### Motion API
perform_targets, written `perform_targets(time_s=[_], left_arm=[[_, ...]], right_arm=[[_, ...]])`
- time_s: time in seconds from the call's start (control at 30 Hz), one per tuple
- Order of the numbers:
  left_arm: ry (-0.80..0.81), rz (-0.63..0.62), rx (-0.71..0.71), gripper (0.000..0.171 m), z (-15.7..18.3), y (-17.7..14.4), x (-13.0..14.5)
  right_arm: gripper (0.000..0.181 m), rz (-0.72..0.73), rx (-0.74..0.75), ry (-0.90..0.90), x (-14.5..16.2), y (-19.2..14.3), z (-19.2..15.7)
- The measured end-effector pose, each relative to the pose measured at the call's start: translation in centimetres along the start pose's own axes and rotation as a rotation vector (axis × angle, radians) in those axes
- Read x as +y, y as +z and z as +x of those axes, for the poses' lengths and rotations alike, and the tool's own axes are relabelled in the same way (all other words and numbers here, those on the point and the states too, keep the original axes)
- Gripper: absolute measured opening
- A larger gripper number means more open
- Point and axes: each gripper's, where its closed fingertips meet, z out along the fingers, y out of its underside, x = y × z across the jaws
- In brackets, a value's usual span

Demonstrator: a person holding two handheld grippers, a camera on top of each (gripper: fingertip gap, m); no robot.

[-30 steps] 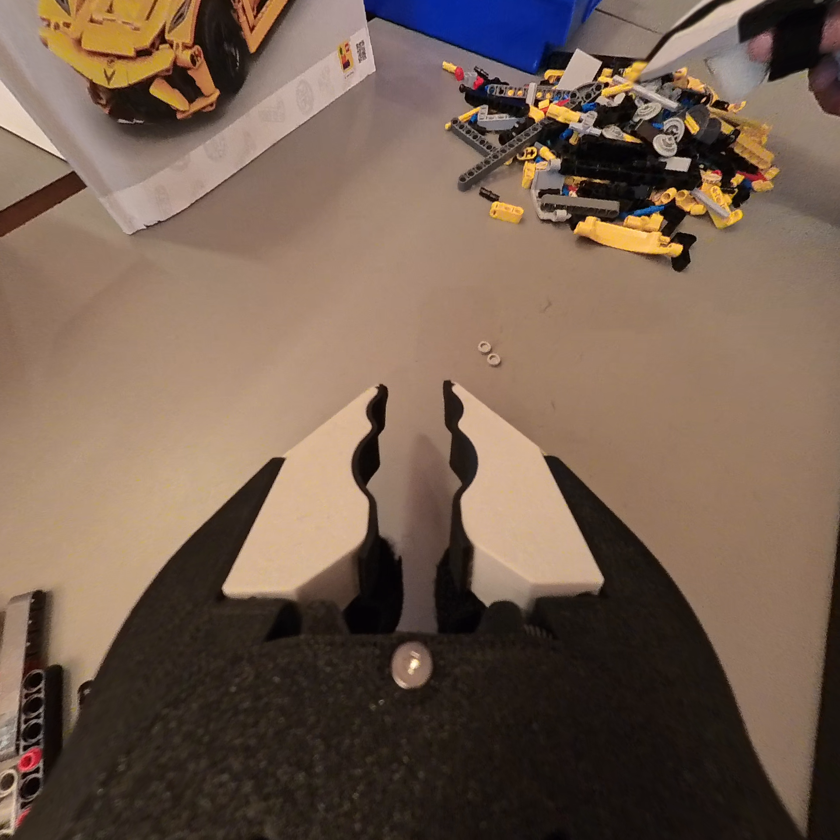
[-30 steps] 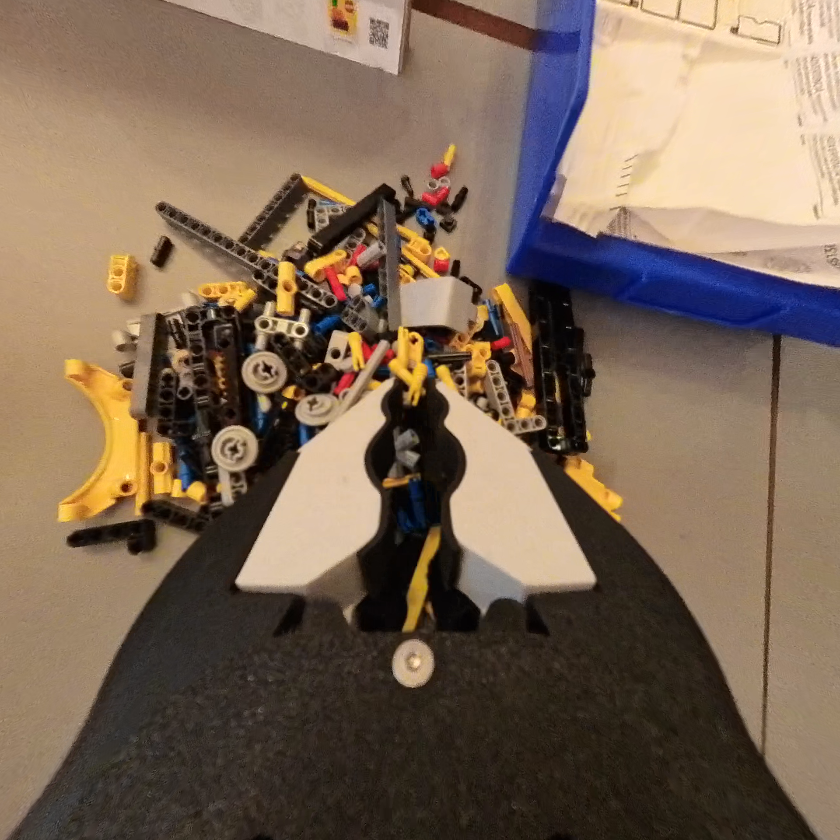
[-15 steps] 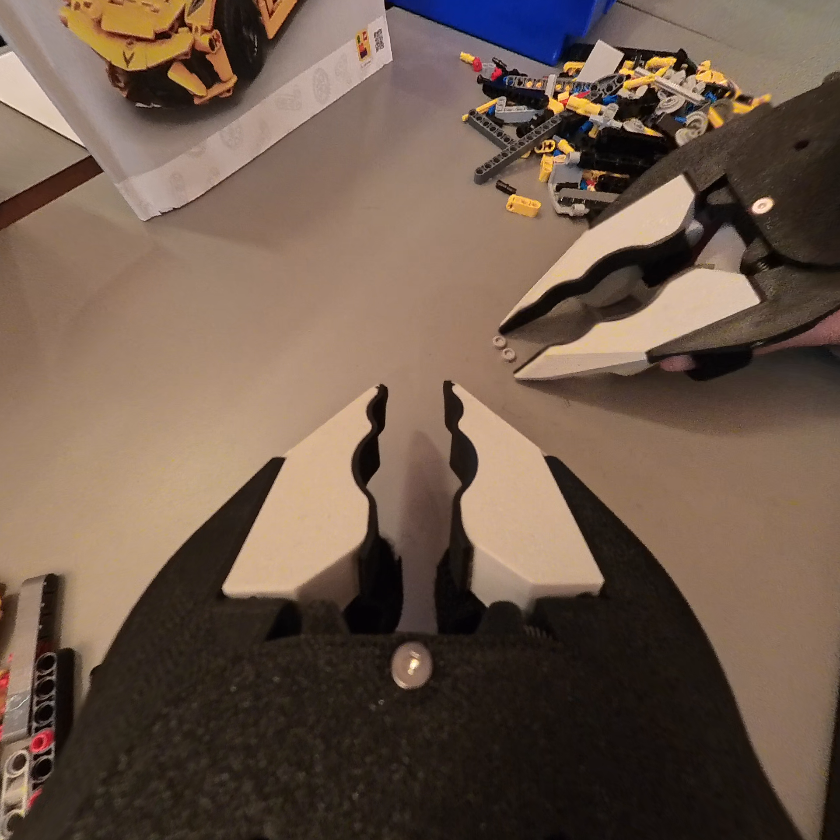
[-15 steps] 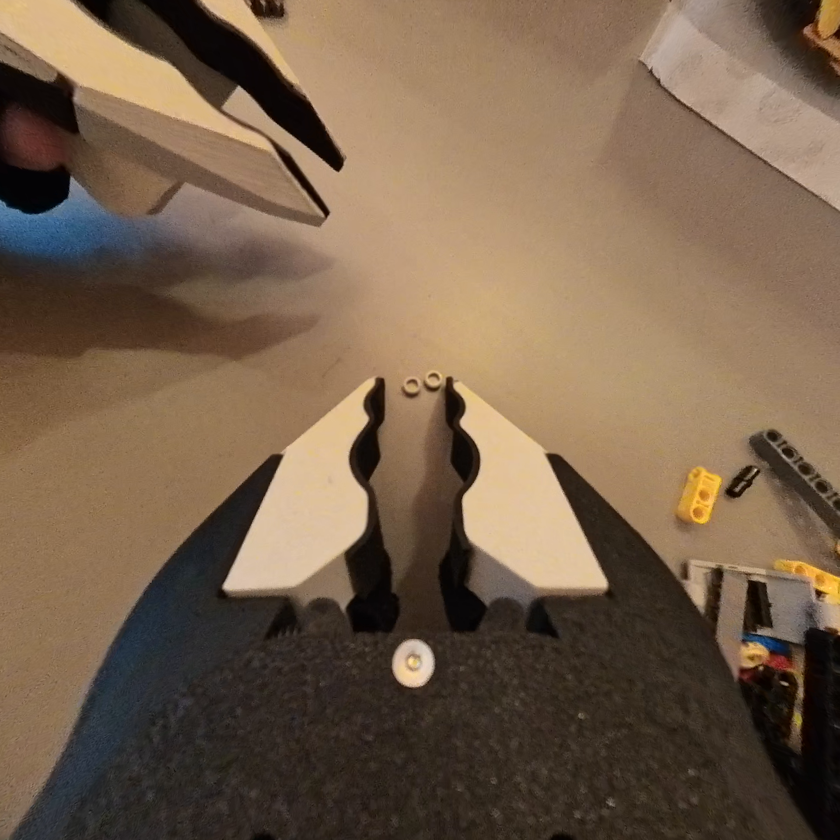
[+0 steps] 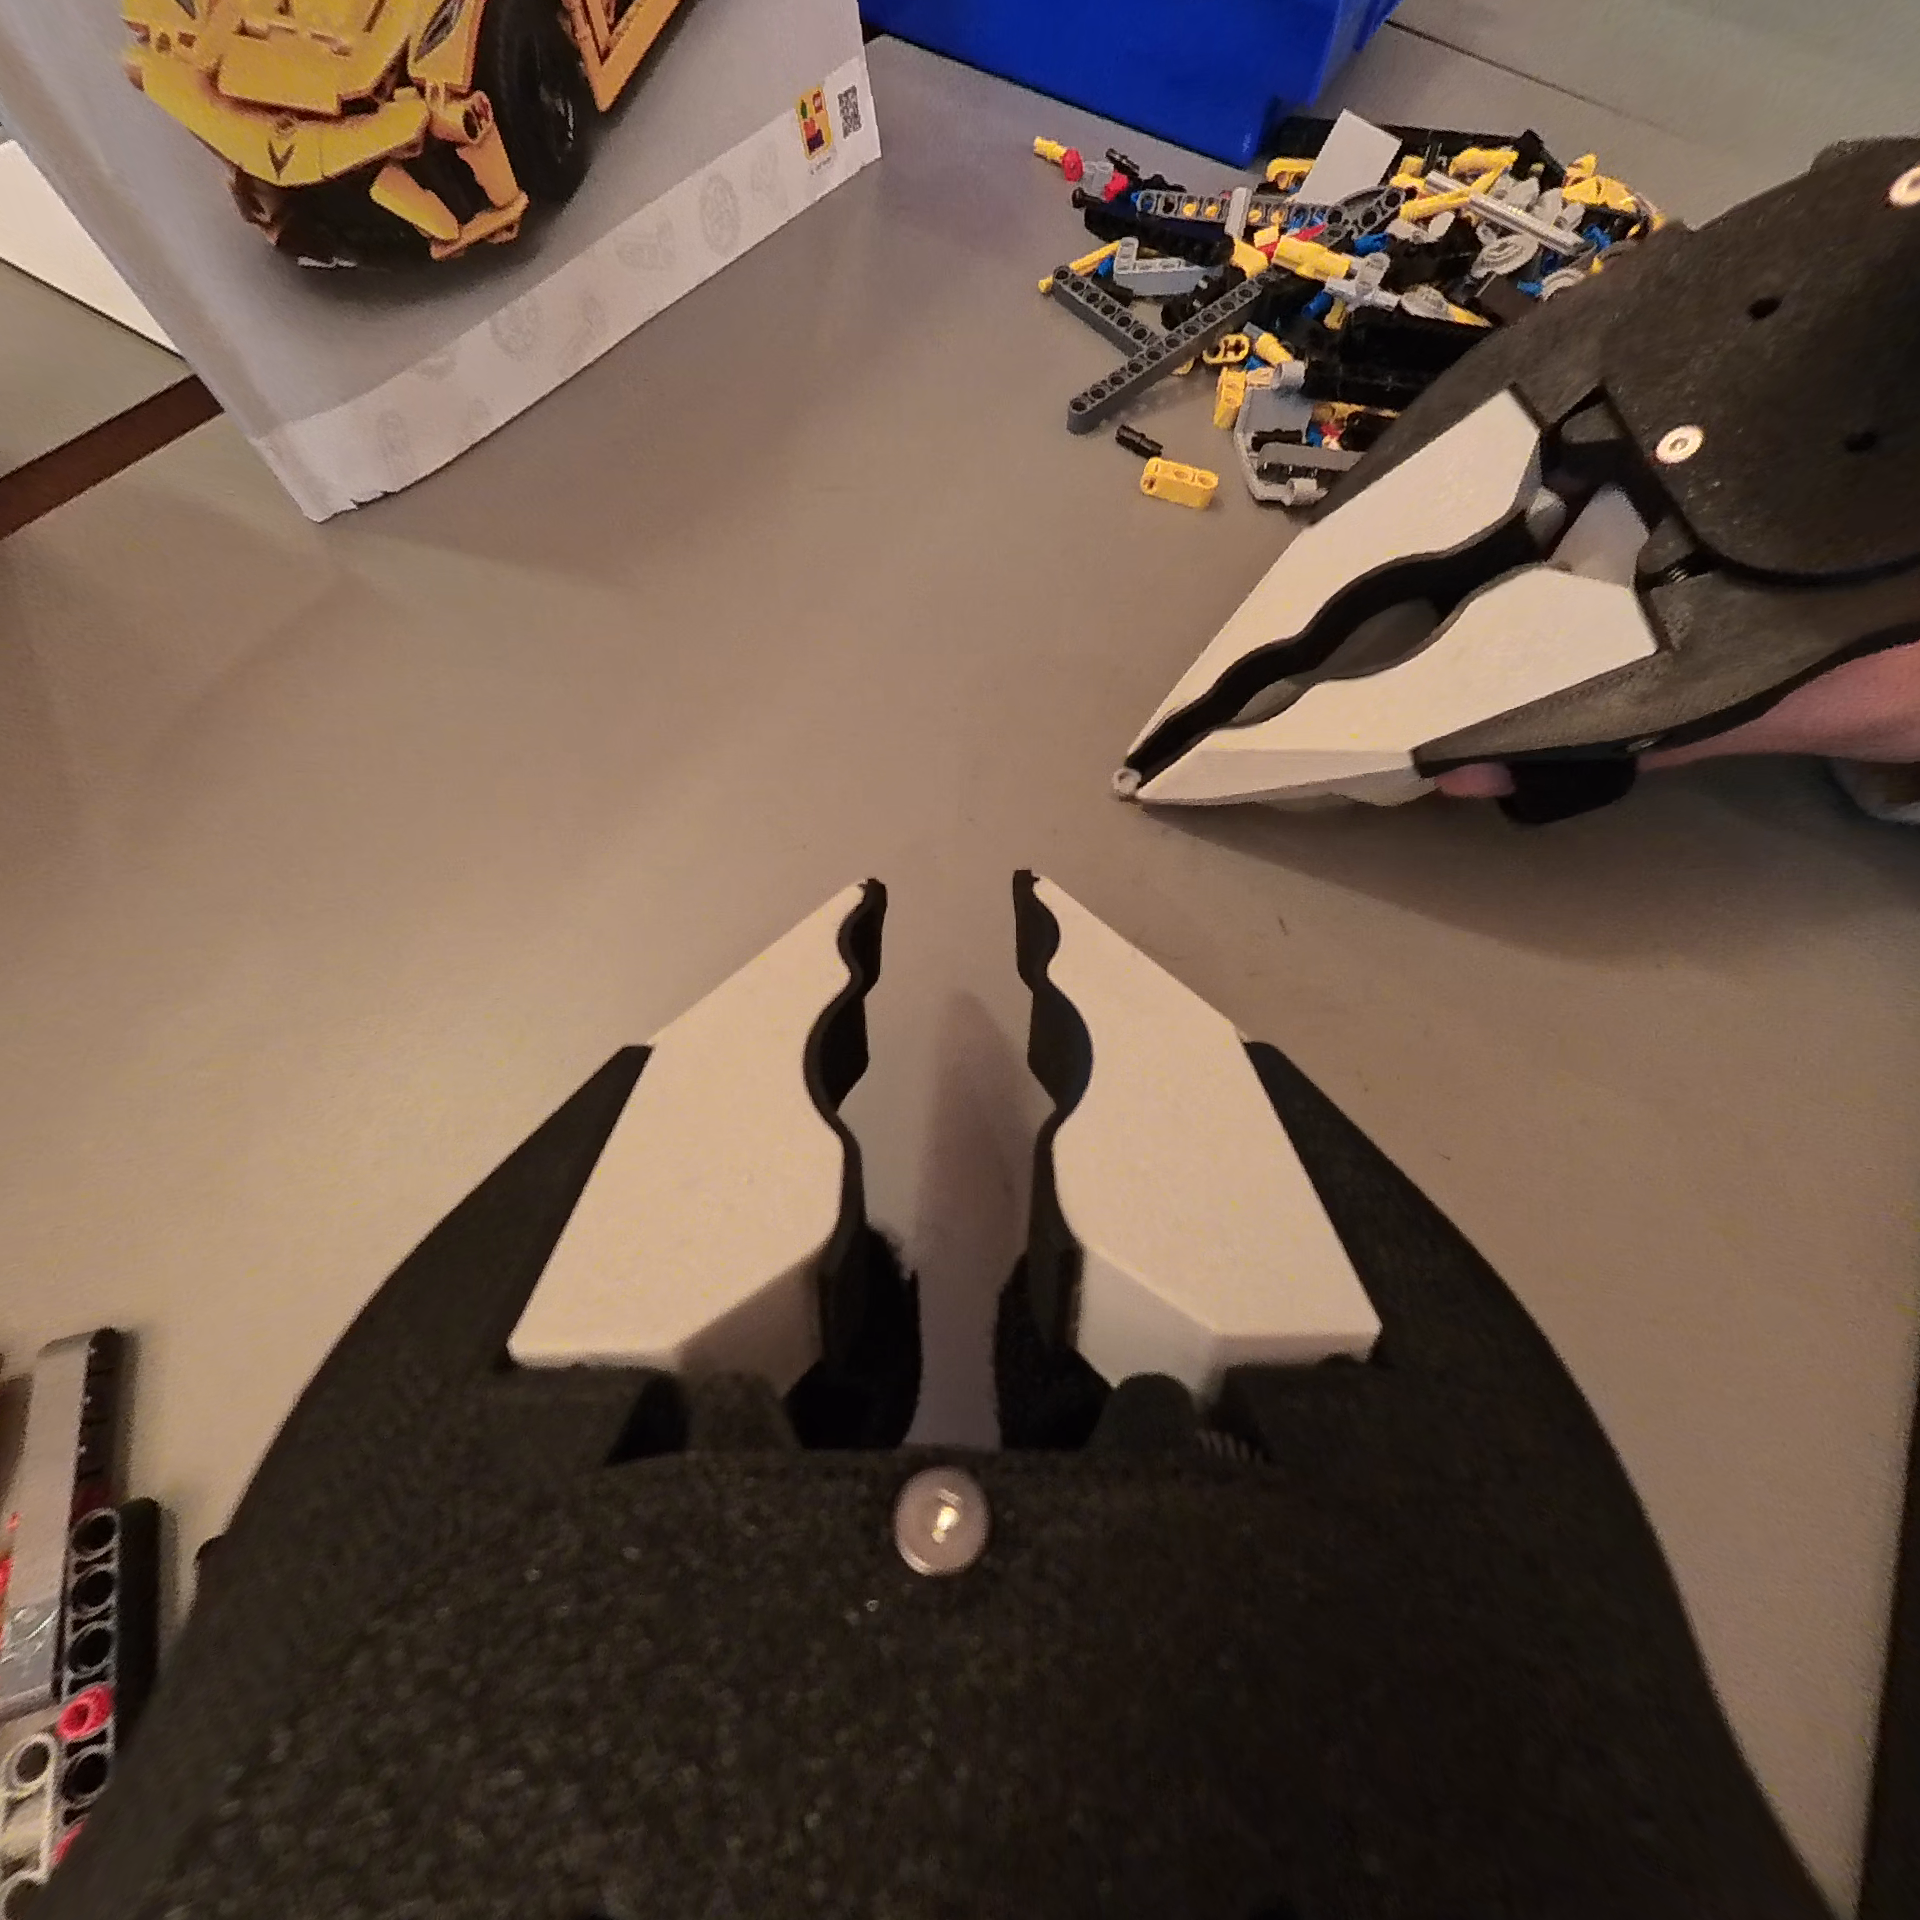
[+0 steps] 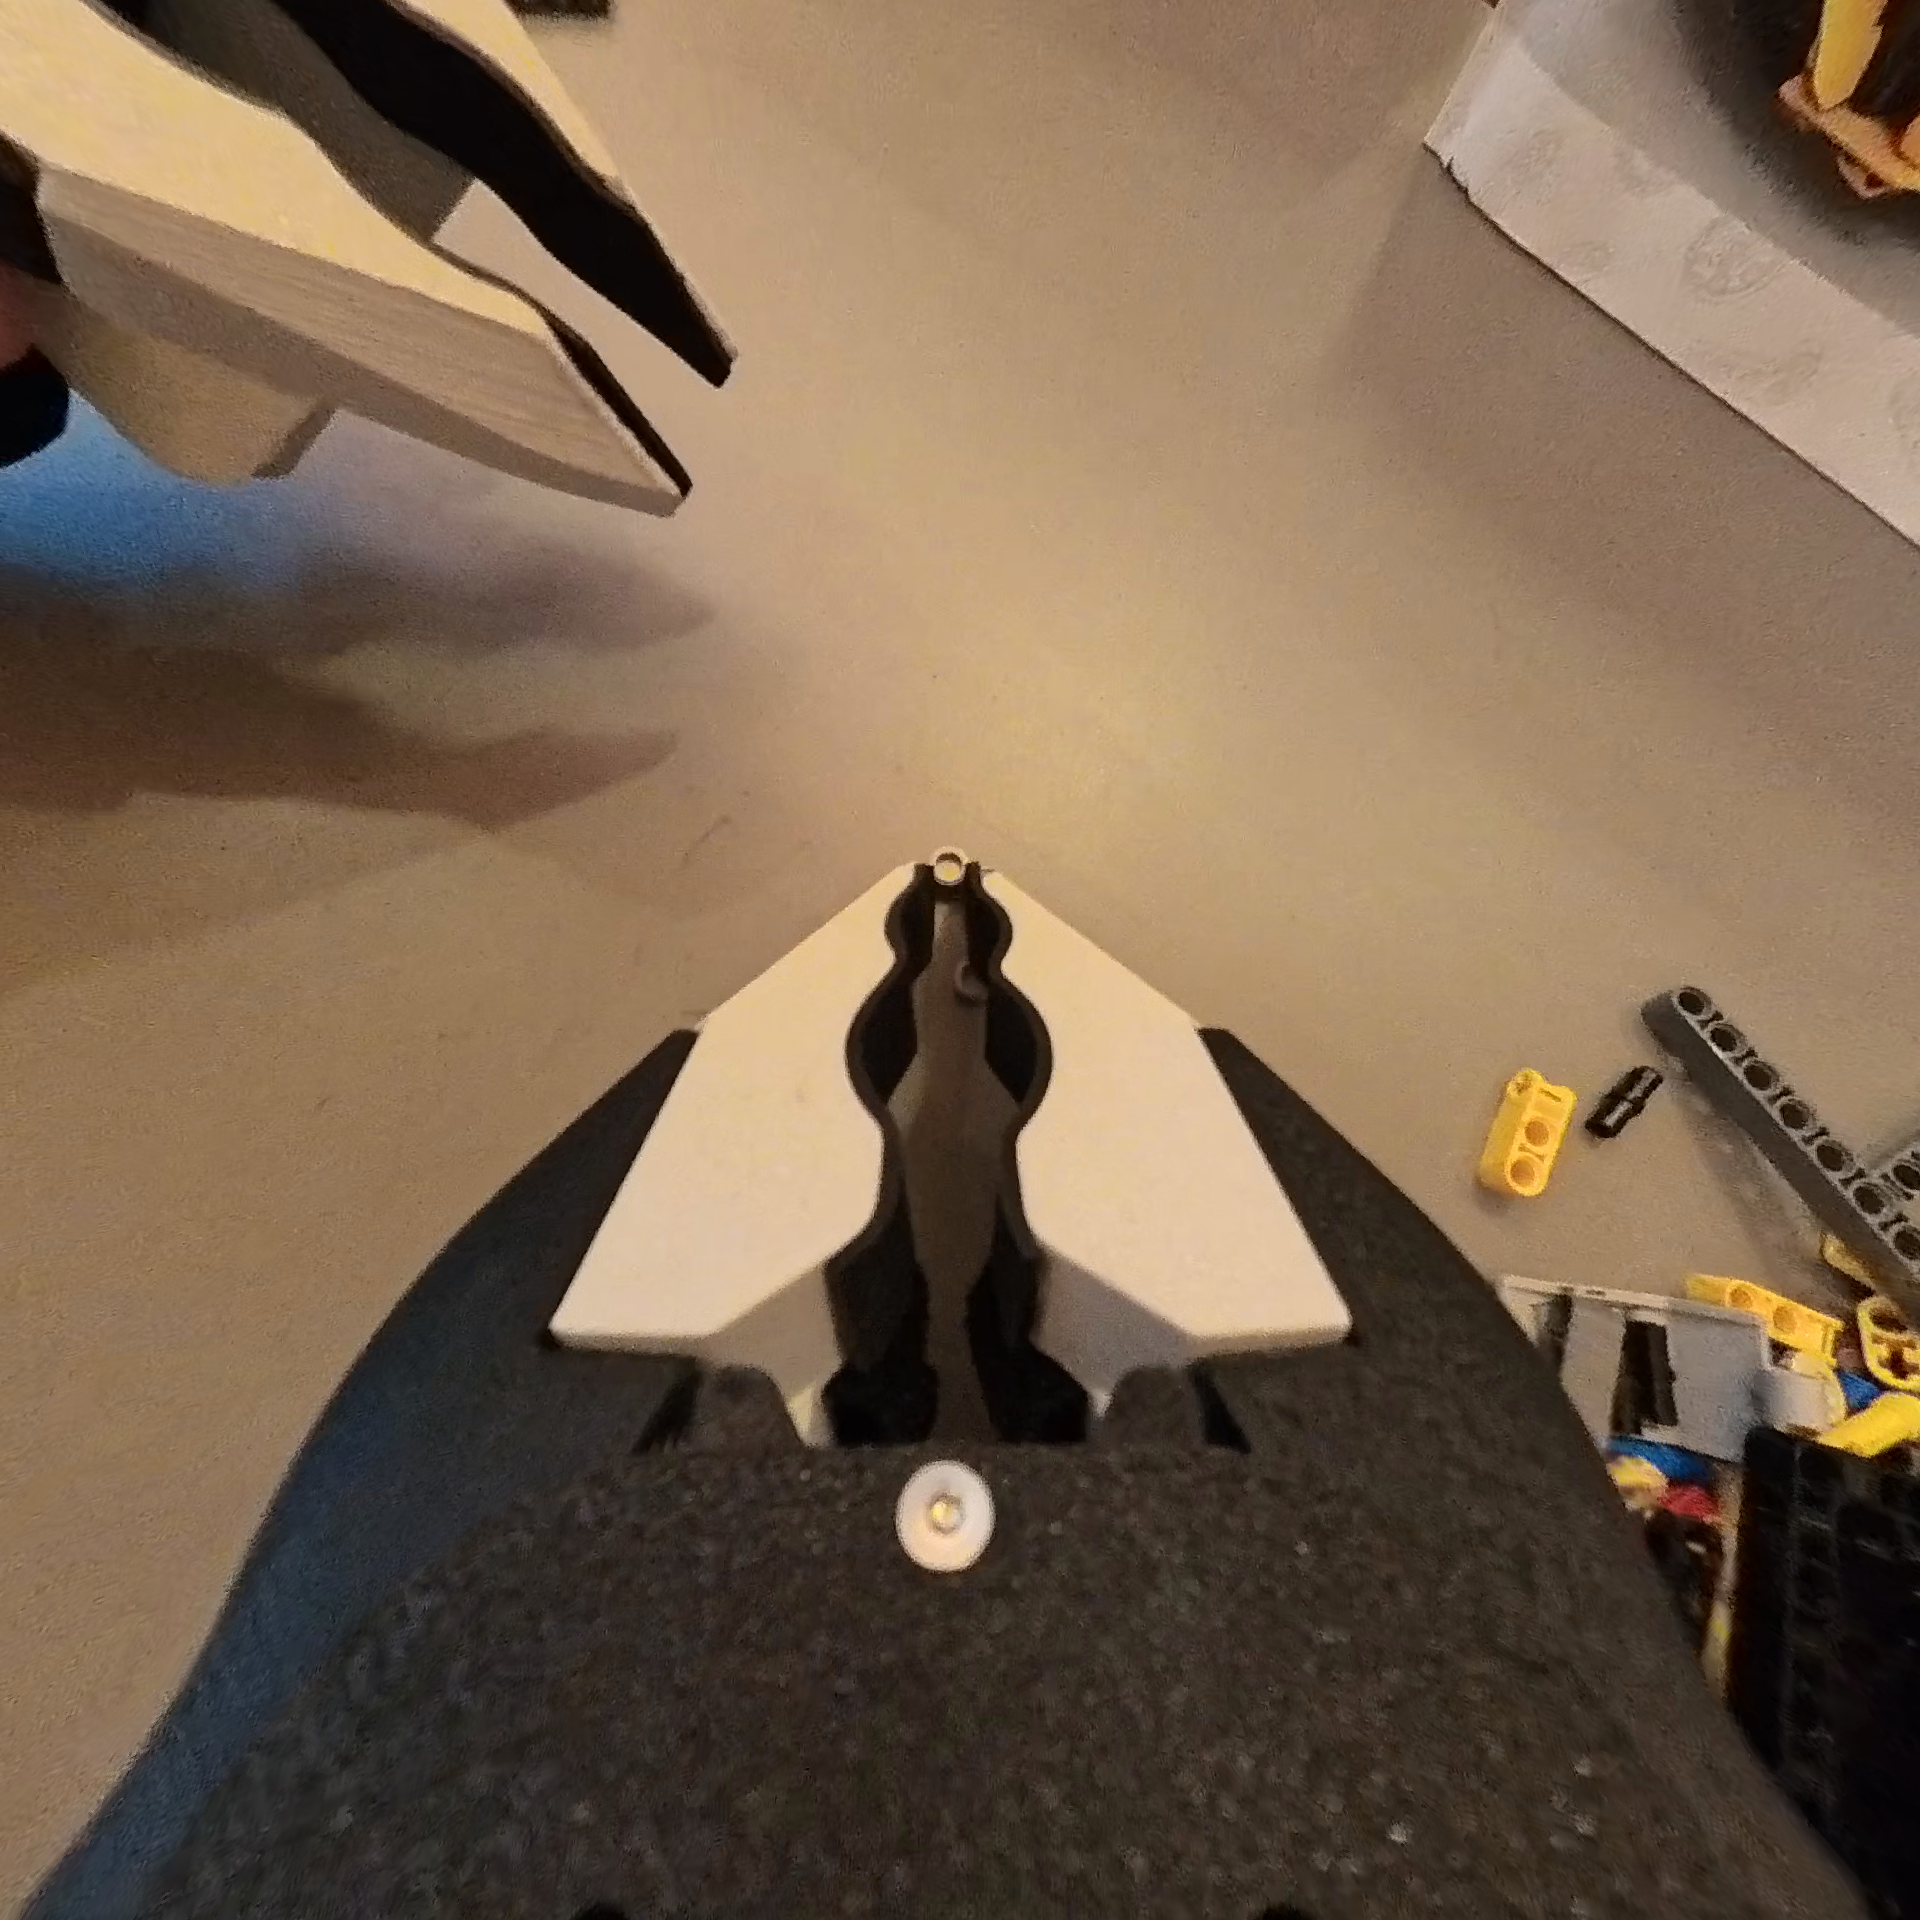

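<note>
- Since the earlier frame the right gripper (image 6: pixel 951 868) had closed its fingers on one small grey ring (image 6: pixel 949 864), pinched at the very tips, low against the worktop (image 5: pixel 727 675).
- The left gripper (image 5: pixel 945 883) hung just beside it, fingers parted and empty.
- A second ring was not discernible.
- The brick pile (image 5: pixel 1330 270) and the box (image 5: pixel 468 208) lay well apart beyond.

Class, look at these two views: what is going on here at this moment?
A person holds a two-finger tool in each hand over a grey table. The right tool is shut on a small grey ring at its very tips, low over the table. The left tool hangs open and empty nearby. A pile of yellow, black and grey building pieces lies beyond, beside a blue bin and the toy car's box.
</note>
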Motion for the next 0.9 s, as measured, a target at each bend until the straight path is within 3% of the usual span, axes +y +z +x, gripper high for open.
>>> perform_targets(time_s=[0.1, 0.2, 0.33, 0.47, 0.53, 0.63, 0.7, 0.8, 0.9], left_arm=[[-0.001, -0.003, -0.001, 0.025, -0.1, 0.0, 0.1], [-0.001, -0.002, 0.0, 0.025, 0.0, 0.0, 0.0], [0.003, -0.003, 0.005, 0.025, 0.2, 0.1, 0.0], [0.008, -0.015, -0.002, 0.025, 0.1, 0.3, 0.3], [0.005, -0.016, -0.003, 0.025, 0.0, 0.3, 0.4], [0.001, -0.017, -0.002, 0.025, -0.1, 0.3, 0.4], [0.009, -0.022, -0.002, 0.025, 0.0, 0.4, 0.5], [0.018, -0.026, 0.001, 0.025, 0.3, 0.6, 0.6], [0.019, -0.039, -0.002, 0.025, 0.3, 0.8, 0.9]], right_arm=[[0.003, 0.029, 0.071, -0.007, -0.5, -2.0, 1.9], [0.0, 0.054, 0.231, -0.001, -0.1, -6.4, 7.0], [0.0, 0.008, 0.332, 0.126, 3.6, -11.6, 14.1], [0.0, -0.012, 0.483, 0.18, 6.4, -16.2, 18.7], [0.007, -0.041, 0.484, 0.25, 8.4, -16.9, 20.1], [0.019, -0.018, 0.399, 0.342, 8.7, -16.2, 19.7], [0.022, 0.052, 0.331, 0.313, 5.6, -14.6, 17.8], [0.031, 0.107, 0.238, 0.196, 0.4, -8.8, 13.2], [0.027, 0.052, 0.231, 0.174, -1.5, -3.2, 11.0]])
